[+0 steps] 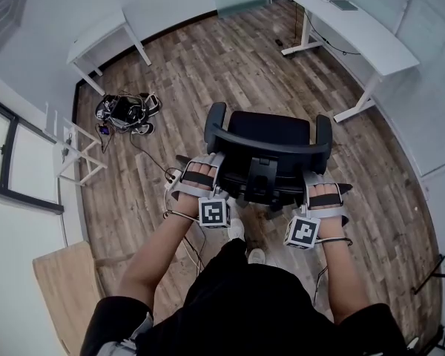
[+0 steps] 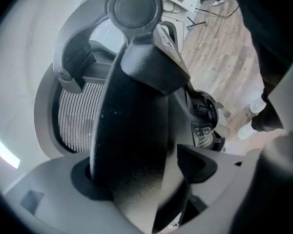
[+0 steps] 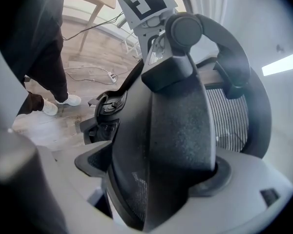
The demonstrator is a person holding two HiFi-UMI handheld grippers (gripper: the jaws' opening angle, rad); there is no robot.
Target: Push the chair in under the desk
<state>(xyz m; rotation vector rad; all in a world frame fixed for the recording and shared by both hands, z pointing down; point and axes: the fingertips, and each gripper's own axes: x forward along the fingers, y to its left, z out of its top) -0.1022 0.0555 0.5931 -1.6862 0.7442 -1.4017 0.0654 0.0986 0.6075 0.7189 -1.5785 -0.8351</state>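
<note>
The left gripper point(image 1: 199, 178) and right gripper point(image 1: 325, 197) each clench the back rim of the chair point(image 1: 271, 136), which sits just ahead of them. The desk point(image 1: 356, 28) stands well ahead, off to the right gripper's side. The push looks barely started; next it needs a steady shove steered rightward

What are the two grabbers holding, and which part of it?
Both hold the black chair by its back. The left gripper is clamped on the back's left edge and the right gripper on its right edge.
</note>
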